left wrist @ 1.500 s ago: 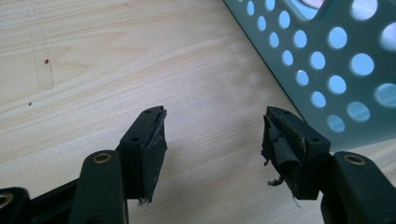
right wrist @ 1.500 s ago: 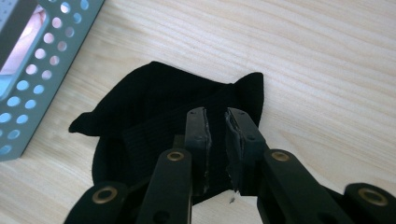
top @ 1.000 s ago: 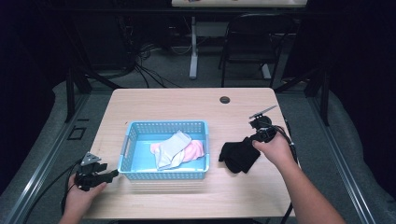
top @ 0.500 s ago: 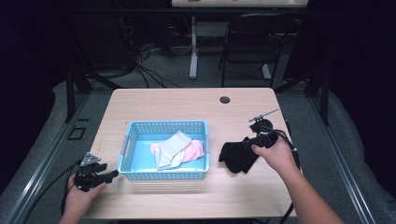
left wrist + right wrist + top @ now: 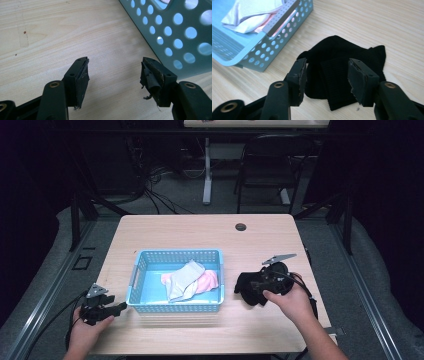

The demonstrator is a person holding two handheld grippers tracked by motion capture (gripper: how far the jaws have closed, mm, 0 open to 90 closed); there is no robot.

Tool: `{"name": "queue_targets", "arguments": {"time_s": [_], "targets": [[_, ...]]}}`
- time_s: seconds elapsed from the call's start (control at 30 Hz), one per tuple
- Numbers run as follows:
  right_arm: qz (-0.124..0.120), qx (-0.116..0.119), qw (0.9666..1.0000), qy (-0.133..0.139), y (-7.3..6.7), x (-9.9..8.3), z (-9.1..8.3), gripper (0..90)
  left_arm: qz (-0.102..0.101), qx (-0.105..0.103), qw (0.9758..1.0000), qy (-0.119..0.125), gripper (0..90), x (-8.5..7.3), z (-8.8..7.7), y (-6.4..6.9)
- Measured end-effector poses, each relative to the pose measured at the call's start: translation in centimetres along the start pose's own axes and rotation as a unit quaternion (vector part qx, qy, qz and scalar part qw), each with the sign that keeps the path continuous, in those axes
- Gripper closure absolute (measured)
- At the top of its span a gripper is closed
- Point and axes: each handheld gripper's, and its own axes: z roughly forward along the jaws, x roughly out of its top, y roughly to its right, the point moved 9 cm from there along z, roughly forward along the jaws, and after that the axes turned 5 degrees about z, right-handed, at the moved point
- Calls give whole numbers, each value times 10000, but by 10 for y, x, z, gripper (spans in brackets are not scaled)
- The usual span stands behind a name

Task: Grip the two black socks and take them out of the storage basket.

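Nearest the person, at the lower left of the high view, the left hand (image 5: 82,332) holds the left gripper (image 5: 116,308) low over the front left corner of the table (image 5: 175,227). In the left gripper view its jaws stand apart with only bare wood between them, the pads worn and frayed (released, grasping nothing), and the perforated wall of the blue basket (image 5: 180,35) rises just beyond the right-hand jaw.

At the lower right of the high view, the right hand (image 5: 292,302) carries the right gripper (image 5: 255,287), which sits over the black sock (image 5: 250,290) lying crumpled on the tabletop just right of the blue basket (image 5: 150,306), close to it but not touching. In the right gripper view the jaws straddle the black sock (image 5: 342,65) from above; they have just been opening, and a gap shows between each pad and the cloth (the sock lies on the wood, not lifted).

Farther in, the blue basket (image 5: 249,58) holds a white sock (image 5: 185,279) lying across a pink sock (image 5: 207,281), both toward its right half.

Beyond the basket the tabletop is bare wood up to a small dark round cap (image 5: 241,227) near the far edge. Behind the table stands a black chair (image 5: 265,170) on a grey floor with loose cables (image 5: 160,200).
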Motion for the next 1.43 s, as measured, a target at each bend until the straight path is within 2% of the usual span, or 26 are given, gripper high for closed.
{"name": "queue_targets", "arguments": {"time_s": [0.07, 0.33, 0.6, 0.67, 0.87, 1.0, 1.2, 1.3, 1.43], "targets": [[33, 102, 9999, 43, -3, -4, 2, 475, 3, 1, 10000, -3, 391, 0, 0, 0], [30, 95, 9996, 248, -5, -22, 13, 455, -5, 2, 10000, -8, 391, 0, 0, 0], [230, 164, 9984, 499, -10, -35, 22, 456, -11, 1, 10000, -11, 390, 0, 1, 1], [298, 250, 9979, 523, -14, -38, 25, 456, 0, 0, 10000, -21, 390, -1, 1, 1], [346, 295, 9962, 738, -21, -40, 29, 458, 0, -7, 10000, -22, 390, -1, 1, 1], [337, 201, 9952, 898, -23, -40, 30, 464, 18, -23, 10000, -58, 390, -1, 1, 1], [433, 280, 9931, 1051, -30, -40, 31, 464, 20, -23, 10000, -60, 390, -1, 2, 1], [425, 238, 9932, 1055, -29, -41, 31, 465, 10, -21, 10000, -42, 390, -1, 1, 1], [485, 208, 9912, 1216, -25, -43, 28, 483, 5, -18, 10000, -49, 390, -1, 1, 0]]}}
